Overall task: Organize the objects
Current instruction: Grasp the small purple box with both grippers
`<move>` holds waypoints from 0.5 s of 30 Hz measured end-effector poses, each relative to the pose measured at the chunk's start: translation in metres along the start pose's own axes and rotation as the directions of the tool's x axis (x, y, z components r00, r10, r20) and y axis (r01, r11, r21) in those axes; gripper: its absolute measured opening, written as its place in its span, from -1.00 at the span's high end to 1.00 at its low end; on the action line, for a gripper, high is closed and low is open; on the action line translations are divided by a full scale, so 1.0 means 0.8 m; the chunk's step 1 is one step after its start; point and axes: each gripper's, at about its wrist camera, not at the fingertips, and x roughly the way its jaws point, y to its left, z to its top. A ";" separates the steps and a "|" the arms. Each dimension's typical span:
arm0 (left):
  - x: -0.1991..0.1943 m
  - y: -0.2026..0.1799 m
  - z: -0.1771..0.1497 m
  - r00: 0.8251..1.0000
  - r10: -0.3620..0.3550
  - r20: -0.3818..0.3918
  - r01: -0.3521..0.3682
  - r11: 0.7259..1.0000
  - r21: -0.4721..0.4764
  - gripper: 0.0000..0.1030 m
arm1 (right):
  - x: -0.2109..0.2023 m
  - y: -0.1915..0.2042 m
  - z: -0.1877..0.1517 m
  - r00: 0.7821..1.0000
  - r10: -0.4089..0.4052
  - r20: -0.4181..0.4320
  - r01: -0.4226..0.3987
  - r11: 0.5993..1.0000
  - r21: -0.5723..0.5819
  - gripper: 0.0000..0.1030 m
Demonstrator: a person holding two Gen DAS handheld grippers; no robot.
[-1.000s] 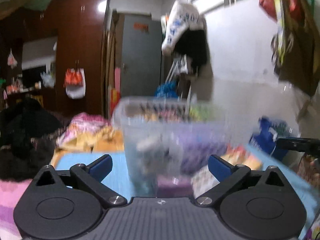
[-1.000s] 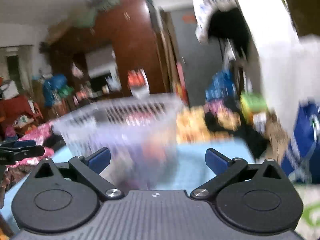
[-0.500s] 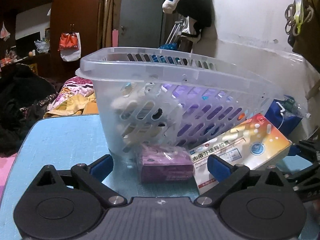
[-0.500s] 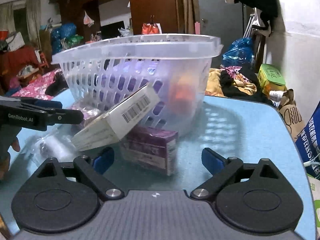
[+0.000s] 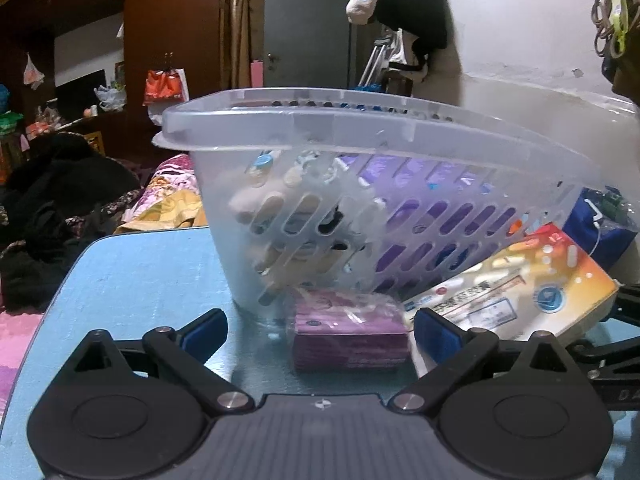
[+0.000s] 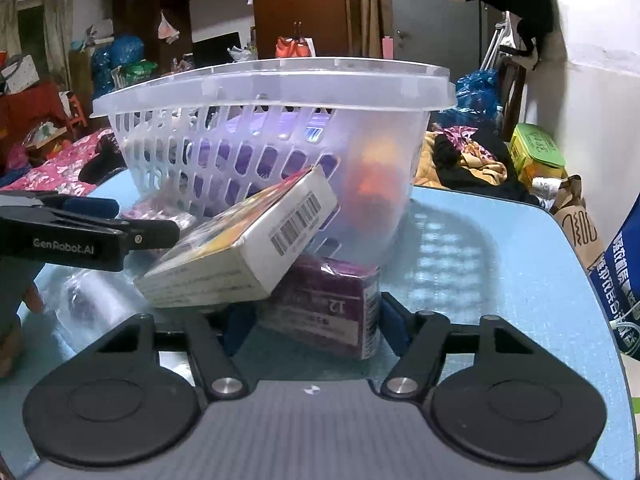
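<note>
A clear slotted basket point(image 5: 360, 128) point(image 6: 280, 84) with items inside stands on the blue table point(image 5: 140, 280). In the left wrist view, my left gripper point(image 5: 320, 332) is open, with a purple wrapped box point(image 5: 348, 336) lying between its fingers, untouched. An orange-and-white medicine box point(image 5: 520, 280) point(image 6: 240, 248) leans against the basket. In the right wrist view it rests on a second purple box point(image 6: 332, 304). My right gripper point(image 6: 316, 326) is closing on that box, its pads against both sides. The left gripper point(image 6: 140, 218) shows at the left.
A crumpled clear bag point(image 6: 80, 300) lies on the table below the left gripper, and part of a hand point(image 6: 24, 308) shows at the left edge. Off the table's right side stand a blue printed bag point(image 6: 624, 272) and a brown paper bag point(image 6: 576, 220). Clothes point(image 5: 60, 200) are heaped behind the table.
Both views swung down from the room to the basket and boxes, then steadied. The right jaws narrowed from wide open onto the purple box. The left jaws stayed open.
</note>
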 end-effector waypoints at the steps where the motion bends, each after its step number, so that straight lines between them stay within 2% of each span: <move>1: 0.000 0.001 0.000 1.000 -0.004 -0.001 0.004 1.000 -0.002 -0.90 | -0.001 0.002 0.000 1.000 -0.011 0.007 0.011 1.000 -0.002 -0.32; 4: 0.001 0.003 0.002 0.999 -0.045 0.002 0.045 0.999 -0.009 -0.61 | -0.012 -0.004 -0.003 0.999 -0.032 0.040 0.032 0.999 0.004 -0.32; 6: -0.001 0.004 0.002 0.996 -0.086 0.007 0.086 0.996 -0.012 -0.34 | -0.022 -0.017 -0.007 0.998 -0.028 0.061 0.026 0.999 0.038 -0.32; 11: -0.006 -0.005 -0.003 0.998 -0.060 0.029 0.059 0.998 0.021 -0.33 | -0.042 -0.035 -0.012 0.990 -0.056 0.131 0.047 0.996 0.074 -0.32; 15: -0.011 -0.003 -0.005 0.996 -0.073 0.041 0.072 0.997 0.017 -0.33 | -0.045 -0.041 -0.012 0.986 -0.055 0.157 0.040 0.995 0.096 -0.32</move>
